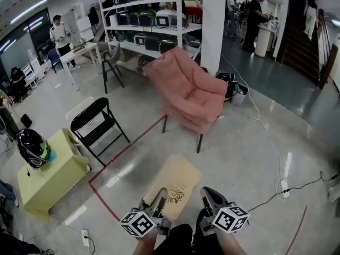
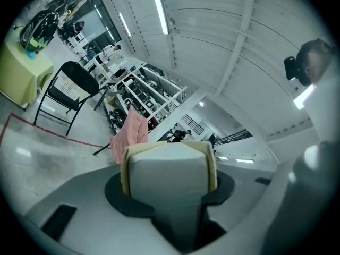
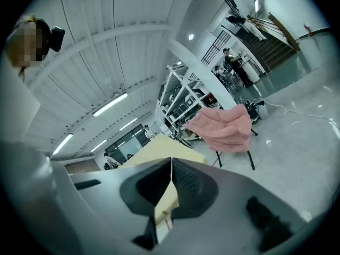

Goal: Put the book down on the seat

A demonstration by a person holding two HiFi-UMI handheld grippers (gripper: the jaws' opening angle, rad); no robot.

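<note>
1. two grippers are closed on the book, which is held low over the floor just in front of the person and is not yet on the seat.
2. left gripper: the jaws are set fairly wide and are pressed on the full thickness of the book at its near edge.
3. right gripper: the jaws are drawn almost together, and only a thin tan edge of the book is pinched between them, at the near right corner.
4. key relation: the pink chair is found straight ahead, well apart from the book. the book's long axis is pointed away from the grippers towards it. neither gripper is clearly nearer.
5. the seat is bounded by the backrest on its far left side, so an approach from the open front is judged best.
6. bare floor is left between book and chair. the red tape line and black folding chair are kept to the left, the cable to the right.
</note>
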